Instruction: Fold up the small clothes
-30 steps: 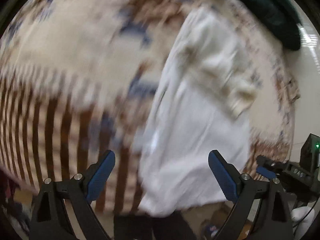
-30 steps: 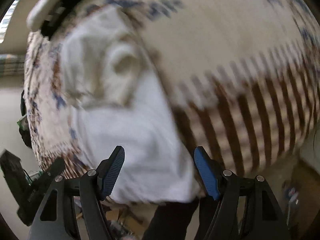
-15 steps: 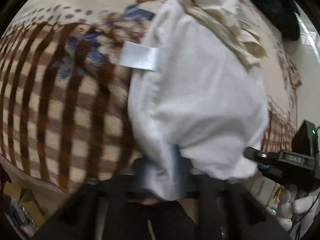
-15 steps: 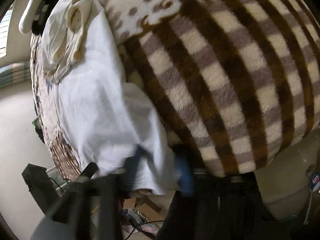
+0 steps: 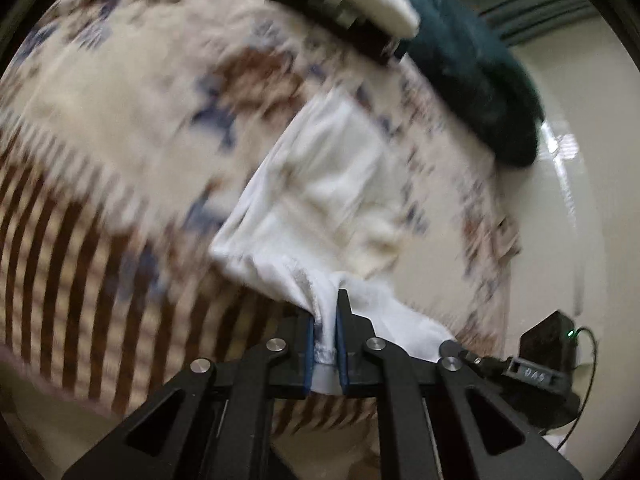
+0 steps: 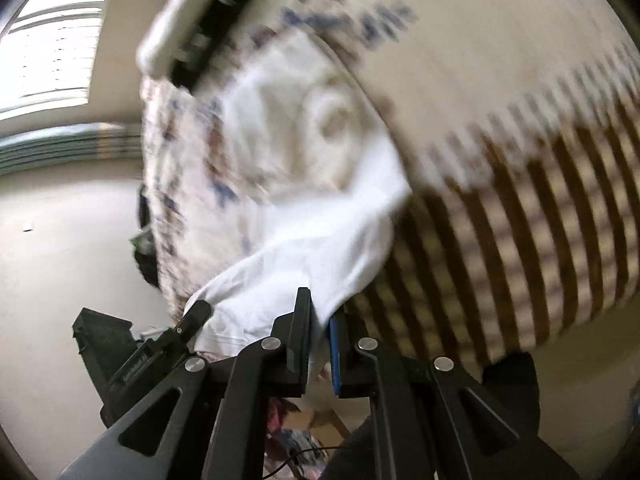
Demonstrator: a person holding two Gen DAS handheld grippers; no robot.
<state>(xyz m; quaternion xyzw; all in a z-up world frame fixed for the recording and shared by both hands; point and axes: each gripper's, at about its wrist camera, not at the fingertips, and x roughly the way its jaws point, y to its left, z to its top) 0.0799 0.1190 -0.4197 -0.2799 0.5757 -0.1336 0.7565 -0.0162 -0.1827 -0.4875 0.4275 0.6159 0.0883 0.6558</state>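
Closing since a second ago, from wide apart onto the near hem of the white garment (image 5: pixel 320 184), lifted off the patterned blanket (image 5: pixel 100 120).
Left gripper (image 5: pixel 325 344), then right gripper (image 6: pixel 319 340): nipping bunched cloth; light, limp, best taken at hem corners.

Left gripper (image 5: pixel 325 312): jaws closing, blue pads pressed on bunched edge of white garment (image 5: pixel 320 184). Garment stretches up and away over patterned blanket (image 5: pixel 120 128), cream with brown stripes and blue-brown motifs. Dark teal cloth (image 5: pixel 472 80) at blanket's far edge. Other gripper's black tip (image 5: pixel 460 354) touches garment, lower right. View blurred.
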